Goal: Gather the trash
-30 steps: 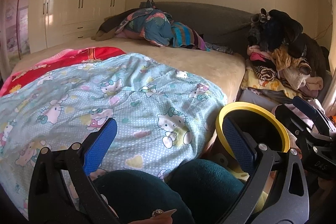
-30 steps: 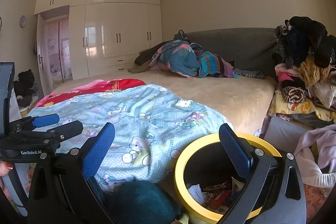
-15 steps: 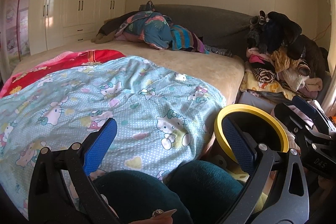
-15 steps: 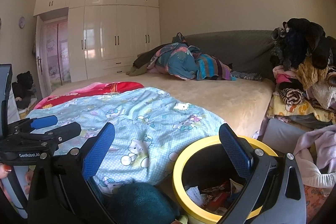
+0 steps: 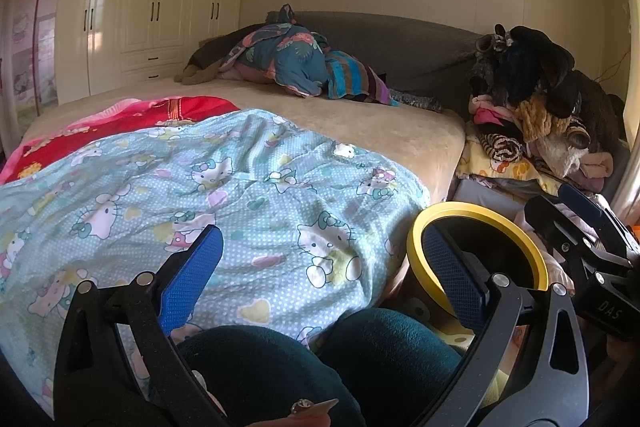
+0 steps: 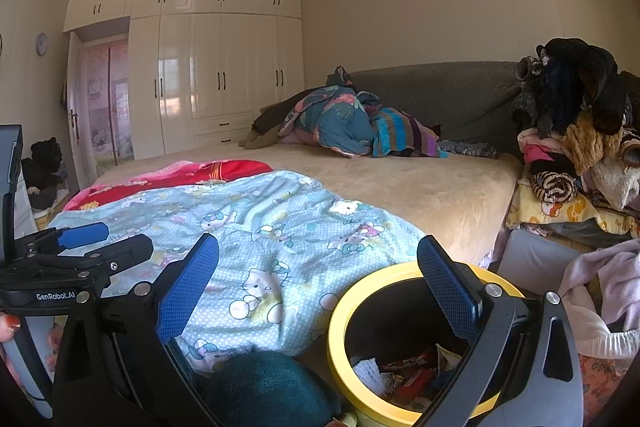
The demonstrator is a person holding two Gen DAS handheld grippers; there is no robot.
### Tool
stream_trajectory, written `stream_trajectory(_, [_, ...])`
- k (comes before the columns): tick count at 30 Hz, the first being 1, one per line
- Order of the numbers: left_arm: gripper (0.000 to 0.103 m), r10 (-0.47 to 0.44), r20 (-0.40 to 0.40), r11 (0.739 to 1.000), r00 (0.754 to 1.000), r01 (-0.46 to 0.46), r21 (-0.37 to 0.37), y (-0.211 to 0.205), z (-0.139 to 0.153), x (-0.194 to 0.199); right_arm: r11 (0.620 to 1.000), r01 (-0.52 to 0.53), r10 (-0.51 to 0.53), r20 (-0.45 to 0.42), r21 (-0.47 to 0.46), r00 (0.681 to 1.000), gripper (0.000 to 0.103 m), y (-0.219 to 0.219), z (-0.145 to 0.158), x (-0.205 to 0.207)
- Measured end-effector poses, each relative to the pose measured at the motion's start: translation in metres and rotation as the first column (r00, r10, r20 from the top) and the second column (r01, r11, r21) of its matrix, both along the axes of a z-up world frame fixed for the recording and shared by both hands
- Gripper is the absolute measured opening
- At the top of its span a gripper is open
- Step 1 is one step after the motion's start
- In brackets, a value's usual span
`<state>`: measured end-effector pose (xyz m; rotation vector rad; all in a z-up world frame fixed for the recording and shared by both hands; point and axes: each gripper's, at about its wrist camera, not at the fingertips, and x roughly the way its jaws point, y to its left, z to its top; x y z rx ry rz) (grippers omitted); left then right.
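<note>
left gripper (image 5: 322,269): tilts up a little, bin (image 5: 476,251) lower at 4 o'clock
right gripper (image 6: 318,279): tilts up too, more ceiling shows

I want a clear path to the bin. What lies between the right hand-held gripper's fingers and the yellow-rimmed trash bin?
Nothing: in the right wrist view the right hand-held gripper hangs open directly above the trash bin, with only air between.

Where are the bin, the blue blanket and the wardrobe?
bin (image 6: 334,323), right wrist view, left of its yellow rim
blanket (image 5: 256,203), left wrist view, middle of the cloth
wardrobe (image 6: 208,75), right wrist view, a middle door
</note>
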<state>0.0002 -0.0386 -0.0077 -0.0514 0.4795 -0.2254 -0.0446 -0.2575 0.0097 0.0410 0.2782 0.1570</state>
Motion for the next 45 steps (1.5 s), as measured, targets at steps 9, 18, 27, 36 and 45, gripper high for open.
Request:
stream_trajectory(9, [0.092, 0.000, 0.009, 1.000, 1.000, 0.000, -0.004, 0.000, 0.003, 0.001, 1.000, 0.001, -0.001, -0.001, -0.001, 1.000, 0.097, 0.000, 0.000, 0.000])
stream_trajectory(18, [0.092, -0.001, 0.009, 1.000, 1.000, 0.001, -0.004, 0.001, 0.002, 0.001, 1.000, 0.008, -0.008, -0.005, -0.001, 1.000, 0.097, -0.002, 0.001, 0.000])
stream_trajectory(27, [0.092, -0.001, 0.009, 1.000, 1.000, 0.001, -0.006, 0.001, 0.001, 0.000, 1.000, 0.009, -0.009, -0.004, -0.001, 1.000, 0.097, -0.003, 0.001, 0.000])
stream_trajectory(36, [0.092, 0.005, 0.009, 1.000, 1.000, -0.005, -0.003, 0.001, 0.001, 0.000, 1.000, 0.002, -0.002, -0.009, 0.004, 1.000, 0.097, -0.005, 0.001, 0.003])
stream_trajectory(45, [0.092, 0.234, -0.049, 0.964, 0.971, -0.238, -0.122, 0.061, 0.014, 0.017, 0.981, -0.185, 0.188, -0.074, 0.051, 0.979, 0.097, 0.060, 0.031, 0.077])
